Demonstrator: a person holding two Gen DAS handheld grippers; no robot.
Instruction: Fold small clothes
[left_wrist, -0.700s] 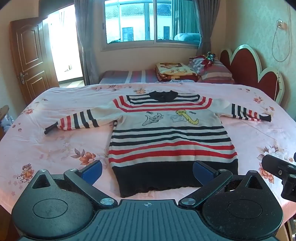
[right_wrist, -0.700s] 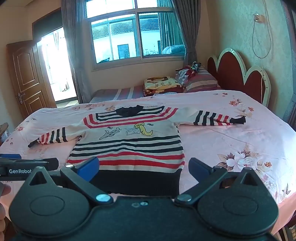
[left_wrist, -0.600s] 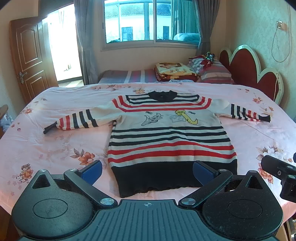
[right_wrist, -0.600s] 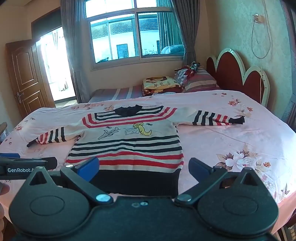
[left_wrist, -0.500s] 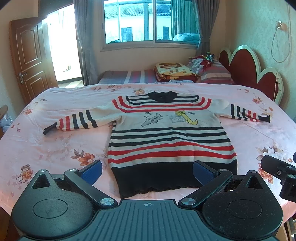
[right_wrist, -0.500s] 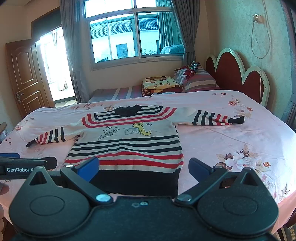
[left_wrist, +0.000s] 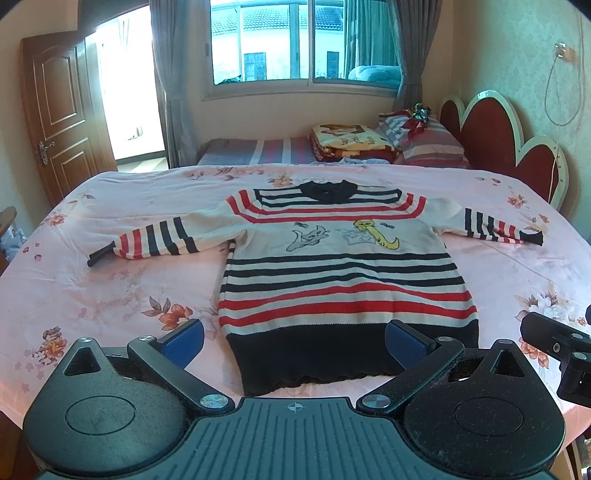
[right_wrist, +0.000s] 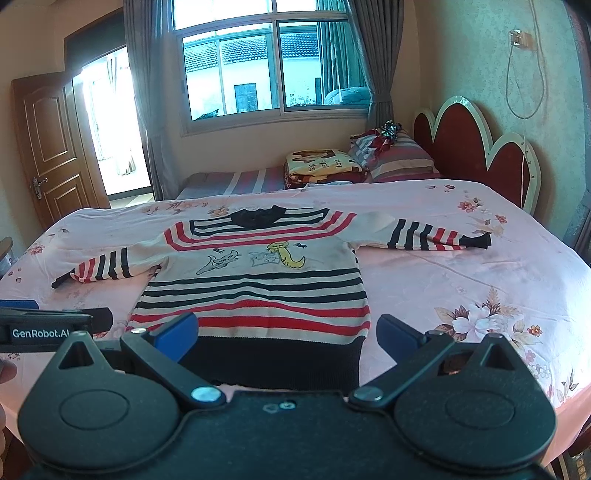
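Note:
A small striped sweater (left_wrist: 332, 266) with cartoon cats lies flat and face up on the pink floral bedsheet (left_wrist: 110, 295), both sleeves spread out sideways. It also shows in the right wrist view (right_wrist: 258, 284). My left gripper (left_wrist: 295, 339) is open and empty, hovering just short of the sweater's black hem. My right gripper (right_wrist: 288, 332) is open and empty, also just short of the hem. The right gripper shows at the right edge of the left wrist view (left_wrist: 557, 350); the left gripper shows at the left edge of the right wrist view (right_wrist: 48, 325).
Folded blankets and striped pillows (left_wrist: 388, 144) lie at the far end by the red headboard (left_wrist: 491, 140). A wooden door (left_wrist: 59, 114) stands at the left and a window (left_wrist: 303, 40) behind. The bed's near edge is right below the grippers.
Both grippers have drifted very slightly; the sweater has not moved and the jaws stay open.

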